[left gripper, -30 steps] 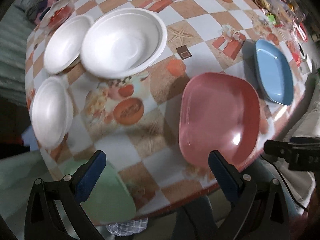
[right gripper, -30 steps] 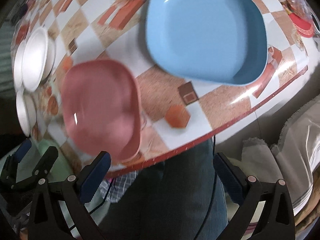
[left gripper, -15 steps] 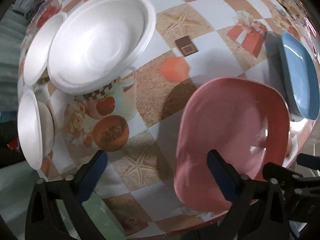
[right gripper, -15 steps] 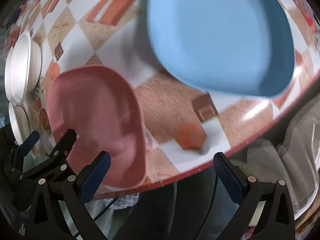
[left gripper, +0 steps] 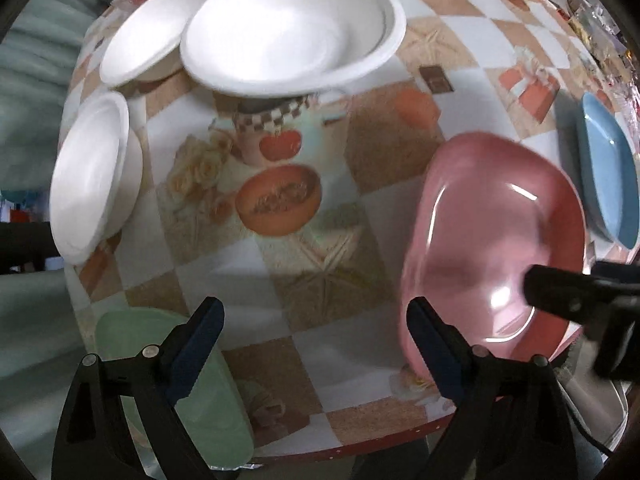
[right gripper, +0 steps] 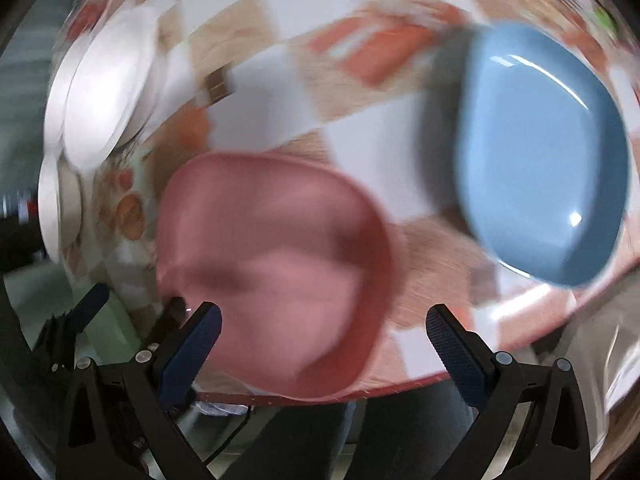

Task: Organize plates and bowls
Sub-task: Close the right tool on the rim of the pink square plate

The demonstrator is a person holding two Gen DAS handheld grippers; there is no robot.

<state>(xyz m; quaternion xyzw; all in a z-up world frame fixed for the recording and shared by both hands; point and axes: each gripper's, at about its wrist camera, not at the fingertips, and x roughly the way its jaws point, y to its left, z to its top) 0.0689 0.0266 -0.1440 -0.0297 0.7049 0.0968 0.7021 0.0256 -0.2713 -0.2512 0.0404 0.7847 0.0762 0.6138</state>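
A pink plate (left gripper: pixel 492 248) lies at the table's near edge, also in the right wrist view (right gripper: pixel 276 264). A blue plate (right gripper: pixel 540 152) lies to its right, seen at the far right in the left wrist view (left gripper: pixel 608 184). A large white bowl (left gripper: pixel 288 28) and two smaller white bowls (left gripper: pixel 140 40) (left gripper: pixel 90 176) sit at the far left. My left gripper (left gripper: pixel 316 324) is open above the tablecloth, left of the pink plate. My right gripper (right gripper: pixel 324 328) is open, its jaws astride the pink plate's near rim.
A pale green plate (left gripper: pixel 200 392) lies at the table's near left corner under my left gripper. The table has a checkered cloth (left gripper: pixel 320 280) with a red front edge. Clutter (left gripper: pixel 596 28) sits at the far right.
Both grippers have moved forward over the table. The right gripper swung left from the blue plate onto the pink plate. The left gripper shifted left, away from the pink plate.
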